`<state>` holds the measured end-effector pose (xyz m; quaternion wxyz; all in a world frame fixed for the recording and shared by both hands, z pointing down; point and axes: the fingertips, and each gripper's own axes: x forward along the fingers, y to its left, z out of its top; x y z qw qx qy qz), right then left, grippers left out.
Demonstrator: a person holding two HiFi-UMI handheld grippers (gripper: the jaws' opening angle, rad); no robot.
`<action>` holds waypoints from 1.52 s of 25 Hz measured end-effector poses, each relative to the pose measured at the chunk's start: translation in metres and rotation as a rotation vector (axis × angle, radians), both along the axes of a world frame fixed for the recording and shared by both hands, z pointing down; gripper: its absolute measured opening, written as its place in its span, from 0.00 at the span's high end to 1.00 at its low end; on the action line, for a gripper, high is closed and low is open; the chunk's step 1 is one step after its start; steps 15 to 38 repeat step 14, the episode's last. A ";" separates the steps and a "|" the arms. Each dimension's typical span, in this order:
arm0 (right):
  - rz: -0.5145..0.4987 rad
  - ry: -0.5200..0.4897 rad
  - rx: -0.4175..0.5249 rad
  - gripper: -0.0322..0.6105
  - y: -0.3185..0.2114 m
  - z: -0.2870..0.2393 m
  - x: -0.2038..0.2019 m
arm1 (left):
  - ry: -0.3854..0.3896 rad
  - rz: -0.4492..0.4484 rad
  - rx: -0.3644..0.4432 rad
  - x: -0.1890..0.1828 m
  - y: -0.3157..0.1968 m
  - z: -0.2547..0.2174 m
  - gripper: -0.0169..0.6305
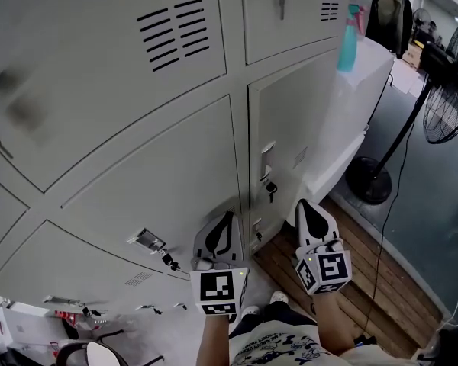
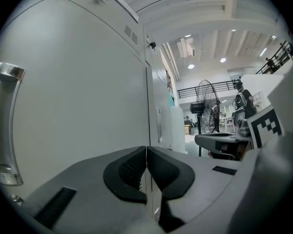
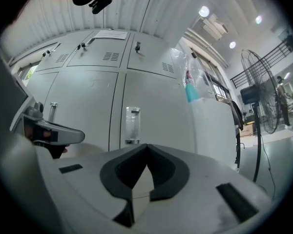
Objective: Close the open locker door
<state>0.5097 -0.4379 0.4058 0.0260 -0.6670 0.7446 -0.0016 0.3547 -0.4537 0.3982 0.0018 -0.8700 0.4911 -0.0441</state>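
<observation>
One locker door [image 1: 305, 128], straight ahead of the right jaw tips, is sitting flush with its neighbours, no gap showing; the closing step is looking done. Left gripper [image 1: 226, 221] and right gripper [image 1: 311, 208] are holding jaws together, empty. Next: backing off clear of the door handle [image 3: 132, 125].

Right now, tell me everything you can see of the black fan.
The fan is a black pedestal type with a round flat base, a thin pole and a round wire-cage head. It stands upright on the grey floor, off the right end of the lockers and clear of them, past the wooden boards. Nothing but the floor seems to touch it. Whether its blades are turning can't be told.
</observation>
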 end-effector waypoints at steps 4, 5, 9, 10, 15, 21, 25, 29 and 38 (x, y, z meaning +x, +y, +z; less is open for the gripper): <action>0.016 0.008 -0.002 0.96 0.004 0.000 0.004 | -0.005 0.002 -0.011 0.001 0.000 0.004 0.96; 0.019 0.010 -0.003 0.96 0.005 0.000 0.005 | -0.006 0.002 -0.013 0.001 0.000 0.004 0.96; 0.029 0.013 -0.003 0.96 0.007 0.000 0.009 | -0.003 0.009 -0.016 0.003 0.000 0.004 0.96; 0.030 0.013 -0.003 0.96 0.007 0.000 0.010 | -0.001 0.010 -0.015 0.004 0.000 0.004 0.96; 0.033 0.013 -0.002 0.96 0.008 0.000 0.013 | 0.004 0.011 -0.014 0.007 0.000 0.003 0.96; 0.033 0.013 -0.002 0.96 0.008 0.000 0.013 | 0.004 0.011 -0.014 0.007 0.000 0.003 0.96; 0.033 0.013 -0.002 0.96 0.008 0.000 0.013 | 0.004 0.011 -0.014 0.007 0.000 0.003 0.96; 0.033 0.013 -0.002 0.96 0.008 0.000 0.013 | 0.004 0.011 -0.014 0.007 0.000 0.003 0.96; 0.033 0.013 -0.002 0.96 0.008 0.000 0.013 | 0.004 0.011 -0.014 0.007 0.000 0.003 0.96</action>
